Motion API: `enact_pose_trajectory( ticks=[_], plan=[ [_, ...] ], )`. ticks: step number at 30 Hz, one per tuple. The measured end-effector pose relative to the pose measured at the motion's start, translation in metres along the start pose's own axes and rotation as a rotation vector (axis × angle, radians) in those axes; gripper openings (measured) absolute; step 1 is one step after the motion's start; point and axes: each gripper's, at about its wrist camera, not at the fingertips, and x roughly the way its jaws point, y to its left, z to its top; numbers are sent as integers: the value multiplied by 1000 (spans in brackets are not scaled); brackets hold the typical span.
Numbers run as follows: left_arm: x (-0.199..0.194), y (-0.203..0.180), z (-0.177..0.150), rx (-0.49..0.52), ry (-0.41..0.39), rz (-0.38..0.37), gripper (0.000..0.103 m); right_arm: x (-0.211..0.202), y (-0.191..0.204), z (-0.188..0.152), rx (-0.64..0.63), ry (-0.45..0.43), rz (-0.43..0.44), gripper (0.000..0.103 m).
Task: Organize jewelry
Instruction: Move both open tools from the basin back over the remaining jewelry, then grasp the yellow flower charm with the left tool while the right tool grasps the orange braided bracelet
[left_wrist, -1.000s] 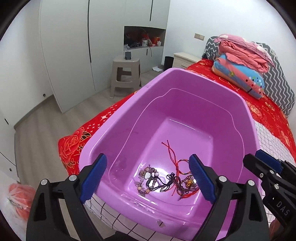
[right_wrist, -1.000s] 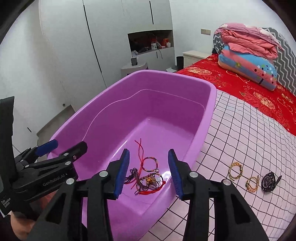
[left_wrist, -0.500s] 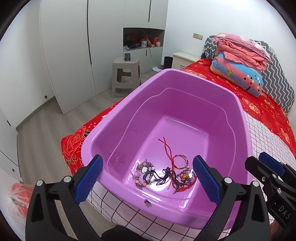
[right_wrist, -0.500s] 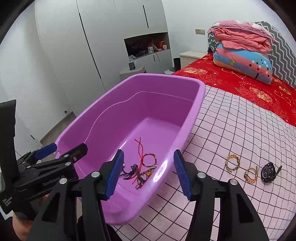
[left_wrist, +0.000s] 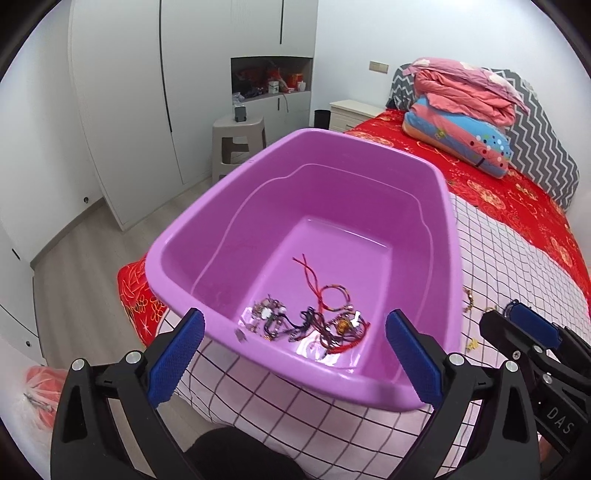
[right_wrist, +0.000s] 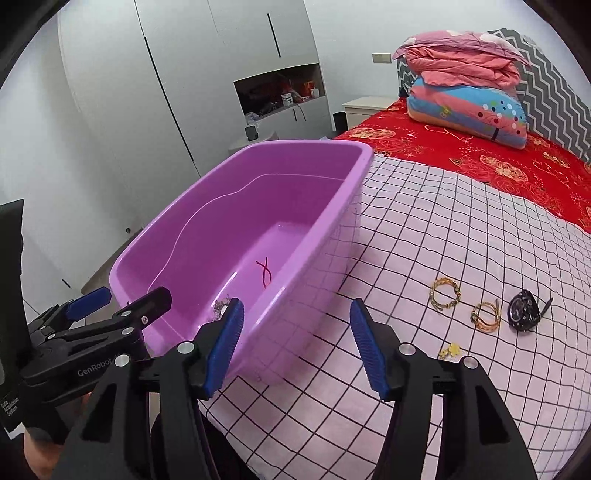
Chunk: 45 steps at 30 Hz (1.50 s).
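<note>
Jewelry (left_wrist: 314, 321) lies tangled inside purple tub (left_wrist: 258, 177); left gripper (left_wrist: 295, 354) spread wide, empty; right gripper (right_wrist: 295, 347) opening, empty, beside tub.

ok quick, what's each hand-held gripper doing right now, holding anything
Left hand-held gripper: wide open, holding nothing.
Right hand-held gripper: jaws opening, nothing between them.
</note>
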Motion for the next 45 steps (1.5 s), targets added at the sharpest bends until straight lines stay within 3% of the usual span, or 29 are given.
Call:
enact_pose_trajectory(
  ticks=[10, 27, 33, 45],
  plan=[
    [-19, -41, -20, 62, -18, -51, 97, -28, -36, -34, 61, -21, -40, 58],
    [-24, -139, -65, 182, 20, -206, 97, -70, -148, -110, 210, -32, -190, 58],
    [6, -173, -81, 176, 40, -195, 97, -53, -185, -115, 207, -11, -197, 58],
    [100, -221, -109, 116, 73, -119, 97, 31, -256, -99, 175, 40, -123, 58]
  ],
)
